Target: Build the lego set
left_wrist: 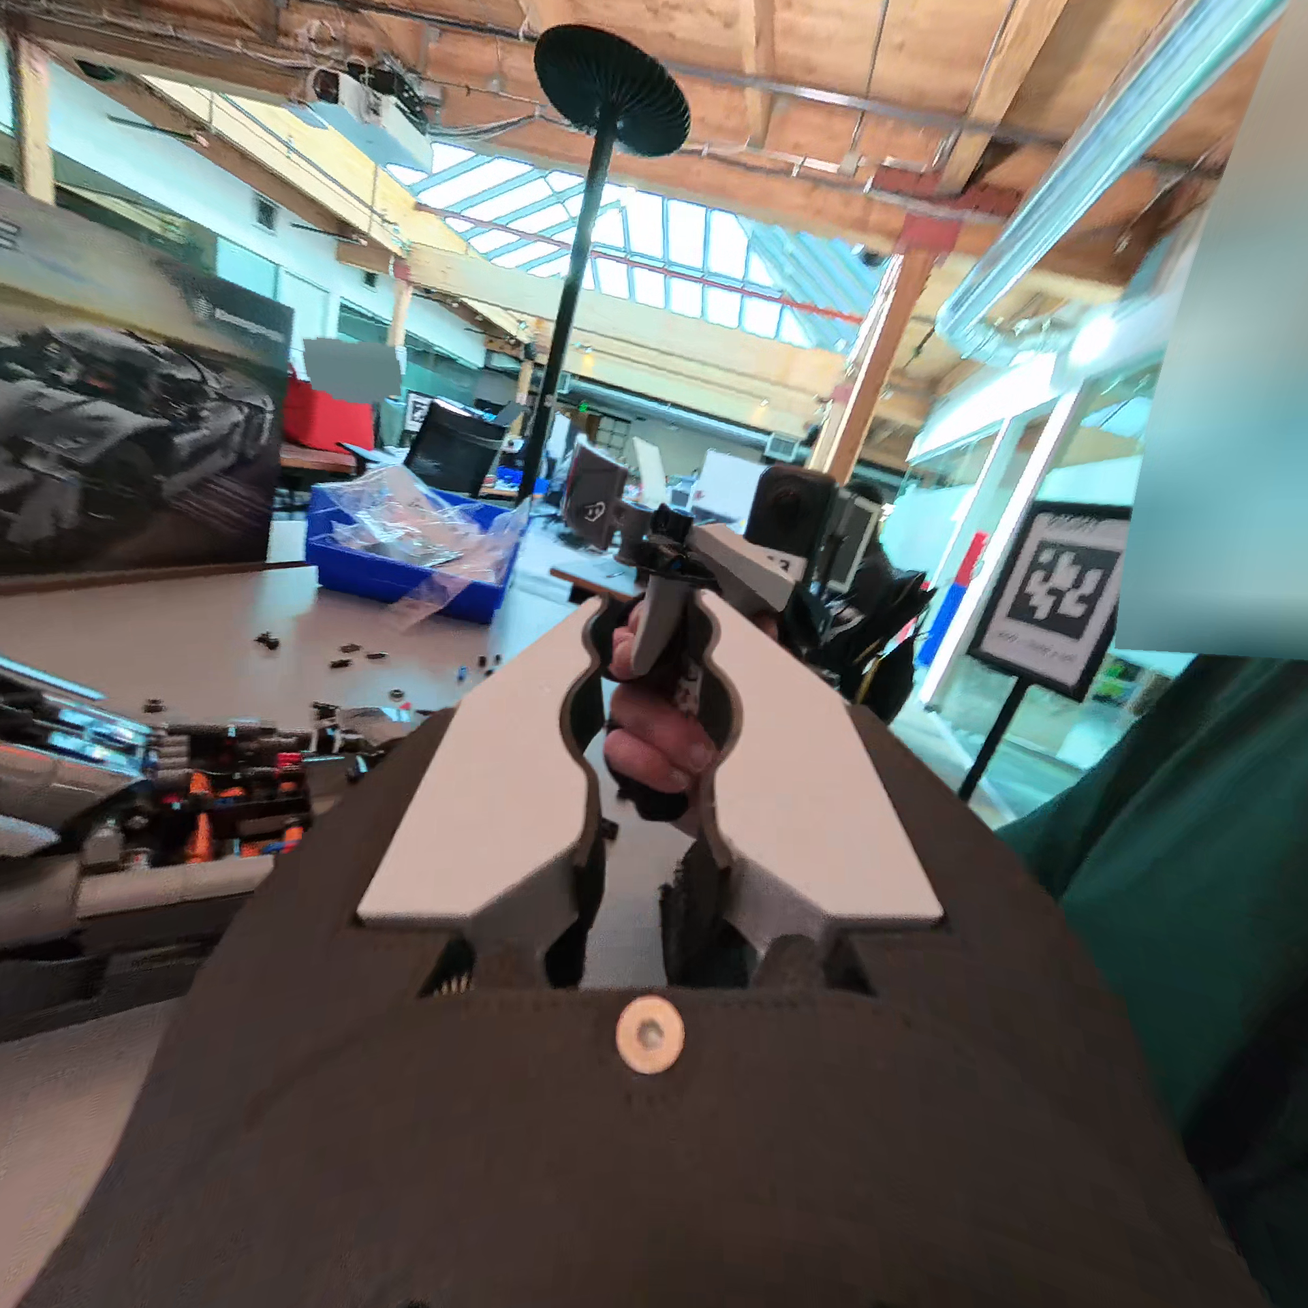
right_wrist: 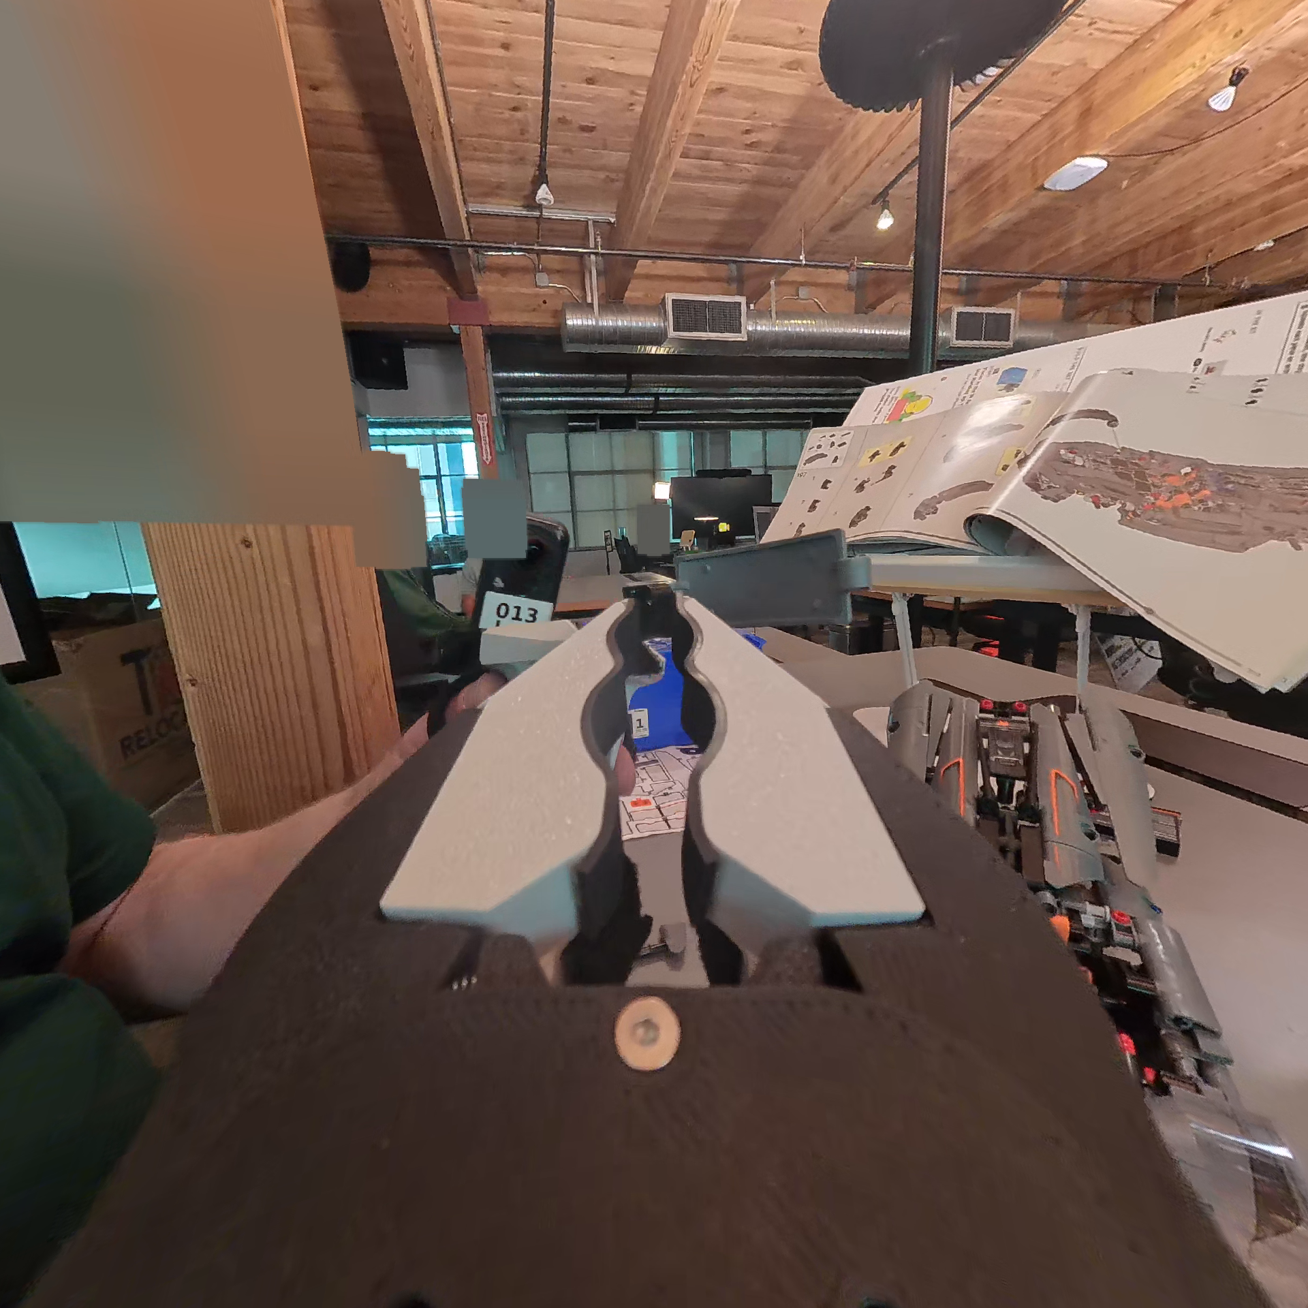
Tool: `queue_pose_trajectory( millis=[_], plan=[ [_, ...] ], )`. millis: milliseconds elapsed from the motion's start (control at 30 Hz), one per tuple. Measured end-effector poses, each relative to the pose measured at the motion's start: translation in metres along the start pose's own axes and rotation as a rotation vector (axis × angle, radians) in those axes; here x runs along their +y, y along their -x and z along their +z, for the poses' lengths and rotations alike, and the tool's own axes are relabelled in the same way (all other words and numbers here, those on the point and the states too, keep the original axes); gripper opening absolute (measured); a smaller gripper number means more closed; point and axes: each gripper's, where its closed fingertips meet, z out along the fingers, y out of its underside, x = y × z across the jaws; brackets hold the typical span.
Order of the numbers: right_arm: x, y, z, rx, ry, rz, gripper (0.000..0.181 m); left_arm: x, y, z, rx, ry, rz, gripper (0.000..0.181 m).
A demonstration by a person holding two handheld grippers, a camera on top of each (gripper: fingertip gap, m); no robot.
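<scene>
Pale grey laminate forms the table [left_wrist: 177,637], set in a wide workshop with a timber-beam ceiling [right_wrist: 672,141], skylights and silver ducting. On the table's far part sits a blue plastic bin [left_wrist: 407,566] holding crumpled clear bags [left_wrist: 417,520]; small dark lego pieces [left_wrist: 354,662] lie scattered on the table between the bin and the half-built grey lego car [right_wrist: 1047,814], which has orange accents and exposed black internals. Behind the car, an open instruction booklet [right_wrist: 1062,467] rests on a raised stand, its pages drooping over the edge. A black pole with a round ribbed disc [left_wrist: 612,88] rises beyond the bin. The left gripper [left_wrist: 655,616] is lifted off the table, its jaws drawn nearly together with only a narrow wavy gap and nothing visible between them. The right gripper [right_wrist: 655,616] pinches a small black lego part [right_wrist: 651,601] at its very tips. A hand [left_wrist: 655,736] in a green sleeve holds the right gripper's handle.
</scene>
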Motion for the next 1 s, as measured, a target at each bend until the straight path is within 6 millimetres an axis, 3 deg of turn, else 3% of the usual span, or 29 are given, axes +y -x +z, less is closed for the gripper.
queue_pose_trajectory(
  millis=[333,700,1000],
  plan=[
    [0.008,0.007,0.011,0.010,0.072,-0.122,0.006,-0.006,-0.005,-0.003,0.173,-0.094,-0.270,0.016],
    [0.011,0.003,0.012,0.026,0.091,-0.135,0.007,-0.007,-0.001,-0.003,0.164,-0.108,-0.247,0.007],
    [0.013,-0.003,0.011,0.048,0.110,-0.111,0.014,-0.007,0.009,-0.008,0.046,-0.065,-0.105,0.005]
  ],
)
